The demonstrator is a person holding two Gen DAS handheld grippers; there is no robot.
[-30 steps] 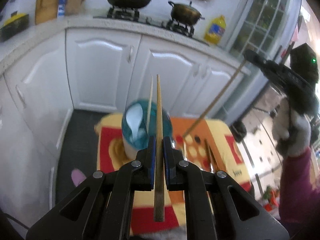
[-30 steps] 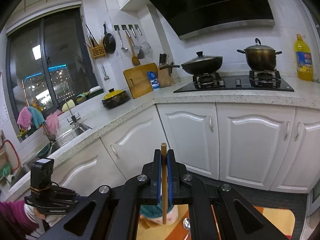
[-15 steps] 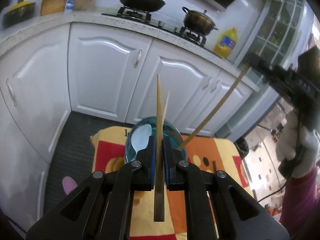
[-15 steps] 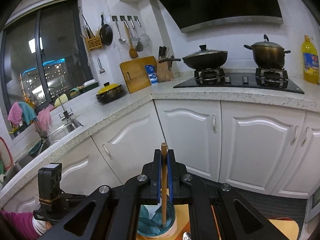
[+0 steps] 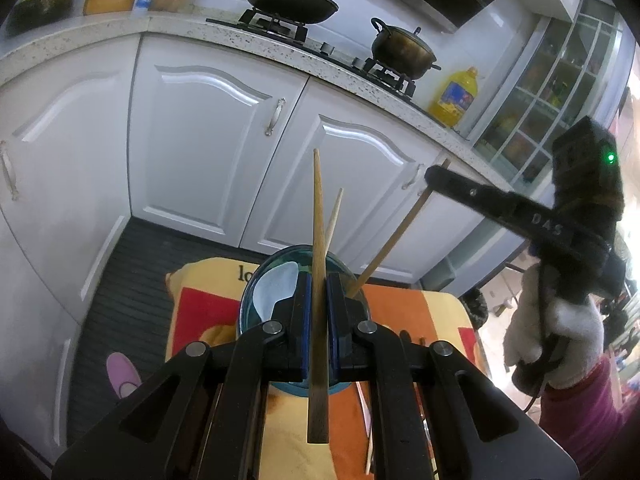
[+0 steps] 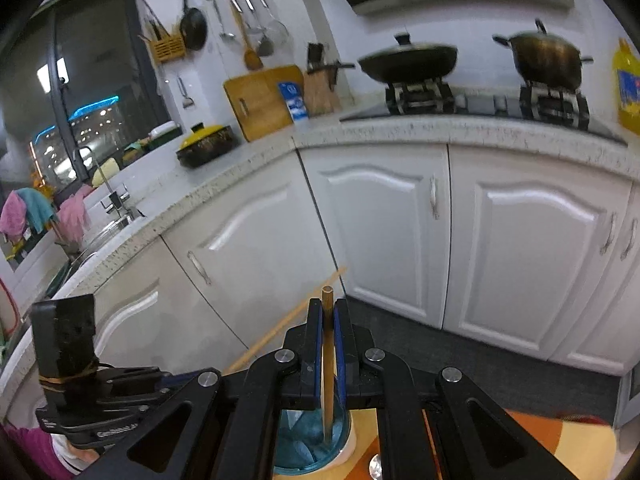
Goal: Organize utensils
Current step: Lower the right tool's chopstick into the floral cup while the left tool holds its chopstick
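Observation:
My left gripper (image 5: 319,280) is shut on a wooden chopstick (image 5: 318,240) that stands upright just above a blue holder cup (image 5: 260,300). The cup holds a white spoon (image 5: 276,290) and another chopstick (image 5: 334,212). My right gripper (image 6: 328,312) is shut on a second wooden chopstick (image 6: 328,360); its lower tip dips into the blue cup (image 6: 304,440). In the left wrist view the right gripper (image 5: 434,178) comes in from the right, its chopstick (image 5: 394,236) slanting down into the cup.
The cup stands on a small table with an orange, red and yellow cloth (image 5: 200,304). More utensils lie on the cloth at right (image 5: 368,440). White cabinets (image 5: 208,140) and a counter with pots stand behind. A pink slipper (image 5: 122,372) lies on the dark floor.
Both grippers have come down and closer over the cup. The right chopstick's tip has gone from beside the cup into it. Both stay shut on their chopsticks.

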